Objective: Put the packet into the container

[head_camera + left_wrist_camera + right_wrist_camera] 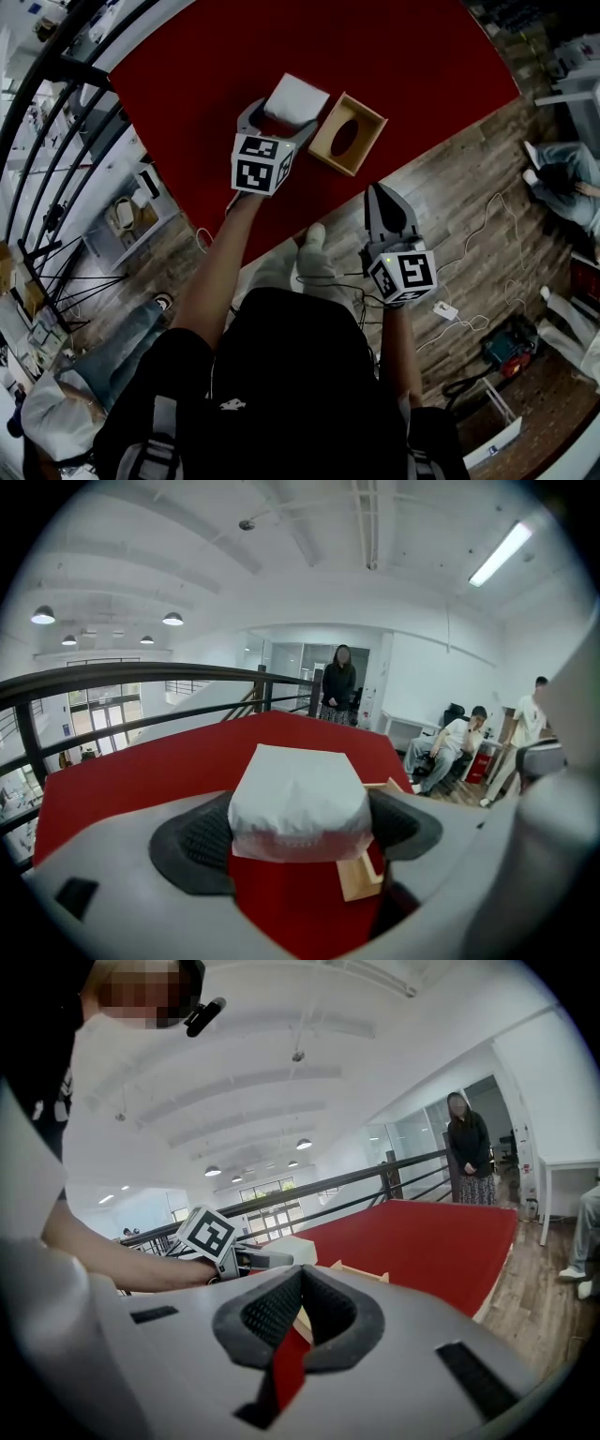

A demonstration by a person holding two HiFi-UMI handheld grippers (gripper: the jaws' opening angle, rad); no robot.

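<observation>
A white square packet sits between the jaws of my left gripper, over the red table. In the left gripper view both dark pads press on the sides of the packet, so that gripper is shut on it. An open wooden container stands just right of the packet; a part of the container shows below the packet. My right gripper hangs off the table's near edge, over the floor. Its pads meet with nothing between them.
The table's near edge runs diagonally between the two grippers. A black railing borders the left side. Cables and a white plug lie on the wooden floor at the right. People stand and sit beyond the table.
</observation>
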